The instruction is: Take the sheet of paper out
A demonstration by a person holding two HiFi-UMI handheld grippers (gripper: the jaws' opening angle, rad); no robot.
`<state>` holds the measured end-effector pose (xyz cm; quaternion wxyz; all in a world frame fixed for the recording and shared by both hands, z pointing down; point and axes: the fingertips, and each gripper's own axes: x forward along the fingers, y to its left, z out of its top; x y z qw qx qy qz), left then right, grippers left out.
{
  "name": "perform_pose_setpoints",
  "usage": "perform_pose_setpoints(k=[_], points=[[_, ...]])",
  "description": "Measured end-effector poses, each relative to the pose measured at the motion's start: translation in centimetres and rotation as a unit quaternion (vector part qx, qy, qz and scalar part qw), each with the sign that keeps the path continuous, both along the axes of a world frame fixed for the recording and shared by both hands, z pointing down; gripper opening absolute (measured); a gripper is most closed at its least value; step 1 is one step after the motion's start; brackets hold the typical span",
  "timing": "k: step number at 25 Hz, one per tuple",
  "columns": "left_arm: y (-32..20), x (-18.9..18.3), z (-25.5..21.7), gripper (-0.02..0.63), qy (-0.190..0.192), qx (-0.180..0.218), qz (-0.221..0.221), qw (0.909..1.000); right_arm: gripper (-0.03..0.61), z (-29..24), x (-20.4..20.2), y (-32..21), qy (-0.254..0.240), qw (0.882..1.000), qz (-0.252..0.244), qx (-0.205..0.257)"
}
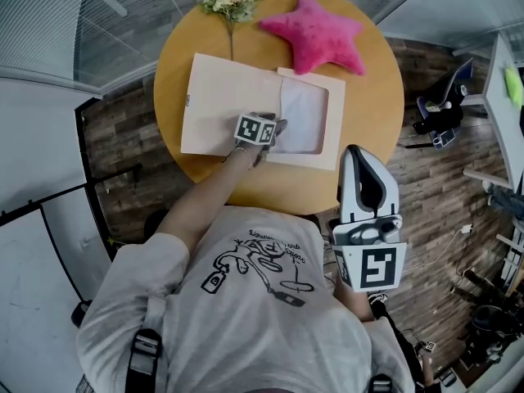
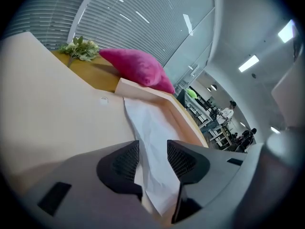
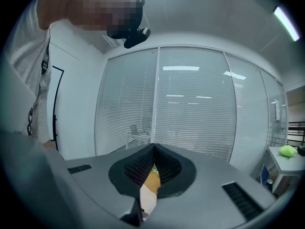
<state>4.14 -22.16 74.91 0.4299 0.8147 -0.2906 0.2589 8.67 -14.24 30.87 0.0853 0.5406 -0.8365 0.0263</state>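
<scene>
The white, slightly wrinkled sheet of paper is seen lying in a pale folder on the round surface, at the upper middle. It is straddled by the open fingers of the left gripper. The fingers of the right gripper, at the lower right, are closed on nothing.

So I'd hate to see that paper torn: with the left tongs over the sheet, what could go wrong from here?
1. The open left tongs straddle the thin white sheet of paper, which is already rumpled there; closing could crease or tear it.
2. Nothing pins the pale cardboard folder: the right tongs are shut and held back off the round wooden table, so a pull may drag the folder along.
</scene>
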Motion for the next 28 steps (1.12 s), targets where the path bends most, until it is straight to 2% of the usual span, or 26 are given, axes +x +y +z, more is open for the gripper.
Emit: perform_pose_setpoints(k=[5, 11, 18, 22, 25, 26, 27, 28], points=[[-0.1, 0.6, 1.5, 0.213, -0.019, -0.018, -0.007, 0.9996, 0.006, 0.2, 0.1, -0.4, -0.002, 1.0, -0.001, -0.003], [0.0, 0.2, 3.1, 0.229, -0.059, -0.016, -0.014, 0.998, 0.006, 0.7, -0.2, -0.5, -0.005, 1.0, -0.002, -0.008], [0.3, 0.6, 3.4, 0.235, -0.093, 0.011, -0.003, 0.9956, 0.006, 1.1, 0.1, -0.4, -0.008, 1.0, 0.003, -0.01], [0.5, 0.1, 3.9, 0.233, -0.136, 0.022, 0.003, 0.9905, 0.006, 1.1, 0.1, -0.3, -0.008, 1.0, 0.004, -0.01], [0.7, -1.0, 4.4, 0.18, -0.173, 0.013, 0.005, 0.9848, 0.006, 1.1, 0.3, -0.2, -0.007, 1.0, 0.008, -0.011], [0.6, -1.1, 4.4, 0.14, -0.174, 0.015, 0.006, 0.9846, 0.006, 1.1, 0.4, -0.2, -0.007, 1.0, 0.009, -0.012], [0.6, -0.9, 4.4, 0.133, -0.17, 0.017, 0.007, 0.9853, 0.006, 1.1, 0.4, -0.1, -0.007, 1.0, 0.009, -0.012], [0.7, -0.6, 4.4, 0.1, -0.166, 0.018, 0.008, 0.986, 0.008, 1.1, 0.5, -0.1, -0.007, 1.0, 0.009, -0.012]])
